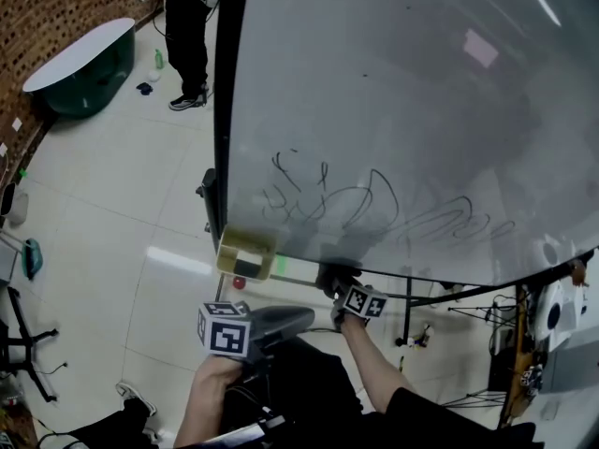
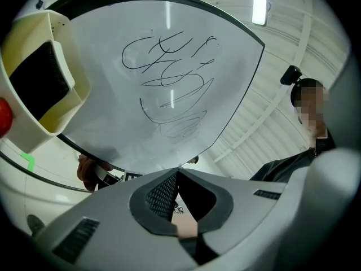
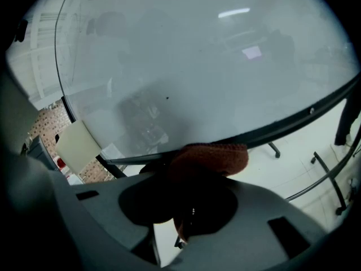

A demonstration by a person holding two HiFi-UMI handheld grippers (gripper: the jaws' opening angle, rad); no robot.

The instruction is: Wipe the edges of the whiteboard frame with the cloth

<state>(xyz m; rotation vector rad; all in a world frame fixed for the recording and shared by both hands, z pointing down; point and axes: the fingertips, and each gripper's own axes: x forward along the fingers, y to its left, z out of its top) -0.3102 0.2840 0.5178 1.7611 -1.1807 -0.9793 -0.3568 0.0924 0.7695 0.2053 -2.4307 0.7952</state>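
right gripper (image 3: 189, 171) is clenched on the cloth (image 3: 211, 157). The rust-brown wad pokes out past the jaw tips at 12 o'clock, so fabric meets the whiteboard frame (image 3: 293, 120) before plastic does. The cloth sits at the bottom rail, touching it or just short of it; I can't tell which.

In the head view that spot is on the lower rail, with the cream tray (image 1: 245, 251) near it at 9 o'clock, hung at the board's lower-left corner. My read: the tray blocks the corner, so the free run of rail goes toward 3 o'clock.

left gripper (image 2: 177, 173) is closed on nothing, its 2 jaws meeting at the tips. It's parked low at 8 o'clock of the right one, apart from the board, tips aimed up at the whiteboard (image 2: 169, 66) — clear of the wipe path and bracing nothing.

Pose: the right forearm (image 1: 374, 363) reaches up from 6 o'clock, wrist set so the jaws face the rail edge-on. The left hand (image 1: 217, 374) is tucked in close to the body.

Judgement: the bottom-rail wipe is starting or under way. I can't tell which rails are already done.
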